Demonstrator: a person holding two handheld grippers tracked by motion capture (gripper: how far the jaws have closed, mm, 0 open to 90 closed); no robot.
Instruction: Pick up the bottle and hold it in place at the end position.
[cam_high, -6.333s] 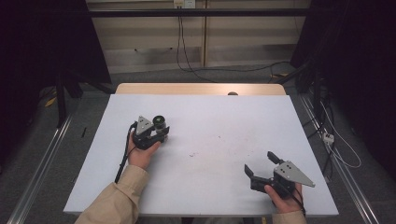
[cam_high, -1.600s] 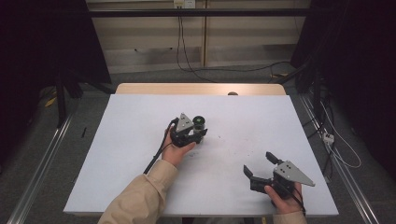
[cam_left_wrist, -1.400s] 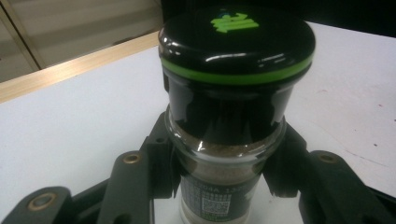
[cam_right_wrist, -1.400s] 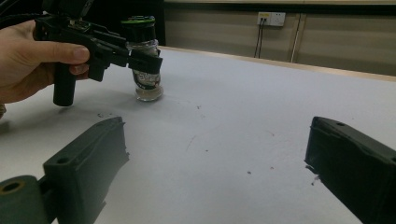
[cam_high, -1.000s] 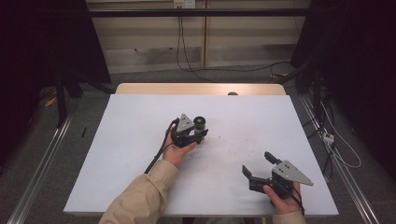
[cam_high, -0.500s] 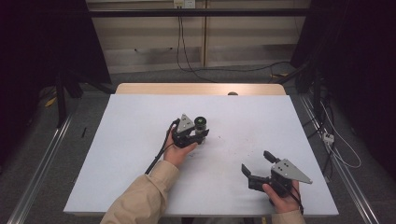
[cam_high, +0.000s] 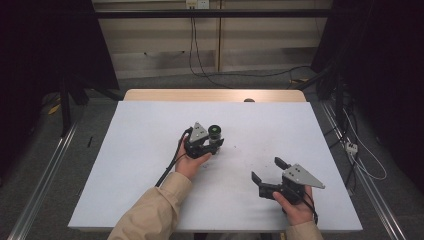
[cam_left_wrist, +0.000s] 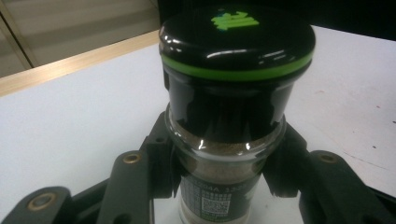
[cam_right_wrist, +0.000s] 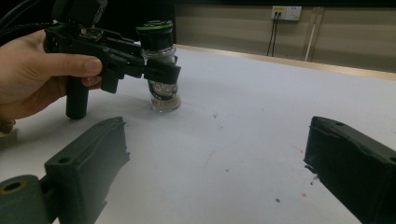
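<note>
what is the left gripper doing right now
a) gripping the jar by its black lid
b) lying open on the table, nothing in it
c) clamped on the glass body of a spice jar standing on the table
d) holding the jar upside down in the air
c: the left gripper is shut on the spice jar below its black lid, and the jar's base rests upright on the white table.

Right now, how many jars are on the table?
1. A single spice jar with a black, green-ringed lid stands upright near the middle of the white table, clamped in the left gripper. The right gripper holds nothing.
</note>
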